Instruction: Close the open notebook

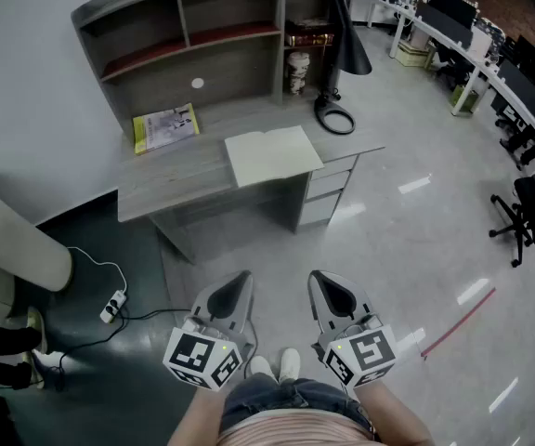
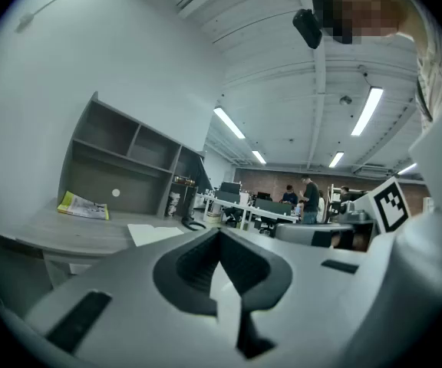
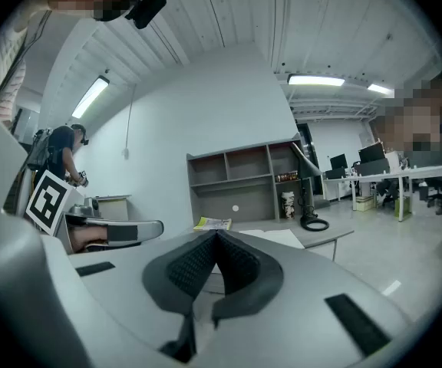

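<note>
The open notebook (image 1: pixel 273 155) lies flat with blank cream pages up, near the front edge of the grey desk (image 1: pixel 170 179). It also shows far off in the left gripper view as a pale notebook (image 2: pixel 156 234), and in the right gripper view as the same notebook (image 3: pixel 281 238). My left gripper (image 1: pixel 241 278) and right gripper (image 1: pixel 317 277) hang side by side low over the floor, well short of the desk. Both point toward it. Each has its jaws shut together with nothing between them.
A yellow magazine (image 1: pixel 165 126) lies at the desk's back left under the shelf unit (image 1: pixel 193 35). A black lamp (image 1: pixel 336 110) stands at the back right, with drawers (image 1: pixel 331 189) beneath. A power strip (image 1: pixel 111 307) and cable lie on the floor at left. Office chairs (image 1: pixel 528 216) stand at right.
</note>
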The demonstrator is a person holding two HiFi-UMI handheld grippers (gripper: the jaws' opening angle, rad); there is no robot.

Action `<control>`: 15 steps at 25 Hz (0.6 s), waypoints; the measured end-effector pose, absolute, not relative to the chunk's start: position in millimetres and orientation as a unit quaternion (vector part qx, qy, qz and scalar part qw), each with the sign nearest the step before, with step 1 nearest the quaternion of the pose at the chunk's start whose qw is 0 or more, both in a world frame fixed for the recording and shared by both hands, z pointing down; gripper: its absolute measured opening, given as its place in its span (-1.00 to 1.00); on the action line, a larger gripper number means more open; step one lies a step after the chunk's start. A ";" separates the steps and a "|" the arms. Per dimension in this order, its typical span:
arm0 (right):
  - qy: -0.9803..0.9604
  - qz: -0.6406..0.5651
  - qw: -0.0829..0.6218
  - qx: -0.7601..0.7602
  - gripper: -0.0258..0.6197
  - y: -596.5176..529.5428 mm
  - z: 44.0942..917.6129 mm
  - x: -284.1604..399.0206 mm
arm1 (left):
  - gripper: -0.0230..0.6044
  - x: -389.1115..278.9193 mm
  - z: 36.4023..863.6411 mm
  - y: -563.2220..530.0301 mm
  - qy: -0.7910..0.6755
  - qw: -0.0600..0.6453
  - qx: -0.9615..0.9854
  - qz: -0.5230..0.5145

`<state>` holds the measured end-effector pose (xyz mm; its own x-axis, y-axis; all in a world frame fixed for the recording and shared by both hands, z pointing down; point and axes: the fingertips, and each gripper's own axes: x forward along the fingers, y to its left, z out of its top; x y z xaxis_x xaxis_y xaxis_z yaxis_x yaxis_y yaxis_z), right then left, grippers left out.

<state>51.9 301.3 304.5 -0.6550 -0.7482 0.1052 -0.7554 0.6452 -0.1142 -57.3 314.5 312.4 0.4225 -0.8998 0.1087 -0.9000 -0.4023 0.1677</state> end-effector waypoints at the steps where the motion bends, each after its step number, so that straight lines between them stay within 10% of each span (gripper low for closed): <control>1: -0.907 0.072 0.023 0.415 -0.90 301.8 303.2 54.0 | -0.89 -54.2 311.6 314.5 -0.535 0.099 0.839 0.002; 15: -0.908 0.089 0.018 0.409 -0.90 292.5 306.7 85.4 | -0.89 -26.0 313.9 307.9 -0.532 0.097 0.841 0.017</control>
